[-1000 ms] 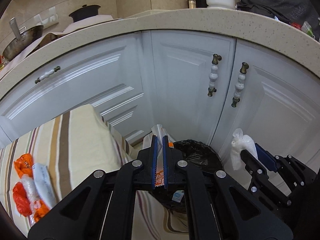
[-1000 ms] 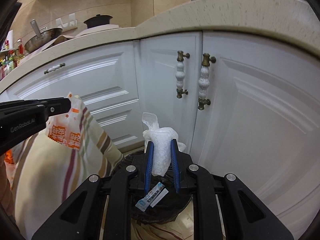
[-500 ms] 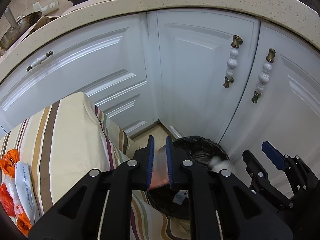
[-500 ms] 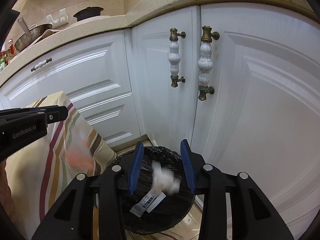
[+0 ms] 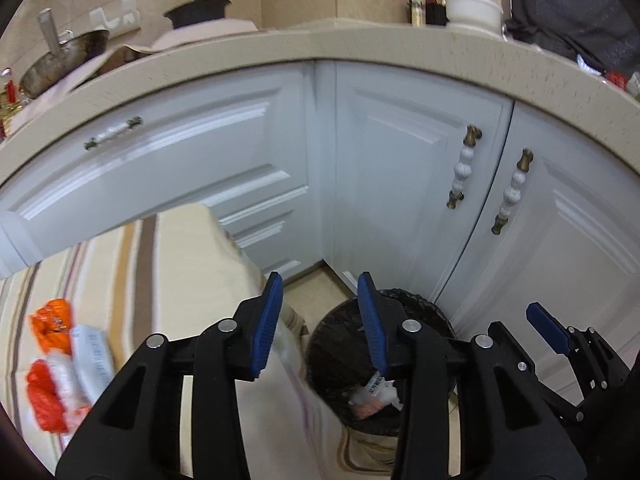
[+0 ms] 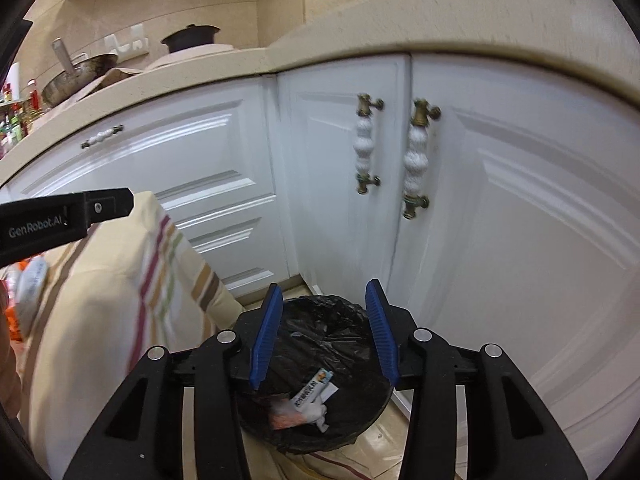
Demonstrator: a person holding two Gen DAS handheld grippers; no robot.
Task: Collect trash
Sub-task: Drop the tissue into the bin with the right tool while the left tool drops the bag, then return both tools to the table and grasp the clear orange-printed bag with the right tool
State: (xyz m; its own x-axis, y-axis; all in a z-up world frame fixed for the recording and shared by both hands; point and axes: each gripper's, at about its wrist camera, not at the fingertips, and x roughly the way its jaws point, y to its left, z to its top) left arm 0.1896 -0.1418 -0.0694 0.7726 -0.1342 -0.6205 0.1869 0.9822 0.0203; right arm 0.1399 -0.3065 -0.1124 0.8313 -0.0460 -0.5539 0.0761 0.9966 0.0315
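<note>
A bin lined with a black bag (image 6: pixel 332 320) stands on the floor against the white cabinets. In it lie an orange wrapper (image 6: pixel 286 416), a crumpled white tissue (image 6: pixel 316 412) and a small printed packet (image 6: pixel 314 388). My right gripper (image 6: pixel 324 292) hangs over the bin, jaws opening, nothing between them. My left gripper (image 5: pixel 320 284) is above the bin's (image 5: pixel 416 306) left rim, jaws also opening and empty. More trash lies on the striped table: orange wrappers (image 5: pixel 52 320) and a white packet (image 5: pixel 90 356). Each gripper shows in the other's view, the right gripper (image 5: pixel 520 322) and the left gripper (image 6: pixel 120 206).
The table with a striped cloth (image 5: pixel 180 280) stands left of the bin, its corner close to the rim. White cabinet doors with ceramic handles (image 6: pixel 416 160) rise behind. The speckled counter (image 5: pixel 360 44) overhangs above, with pans and bottles on it.
Both grippers have opened. The orange wrapper left the left jaws and the white tissue left the right jaws; both now lie in the bin. Both views dipped toward the bin, then rose again.
</note>
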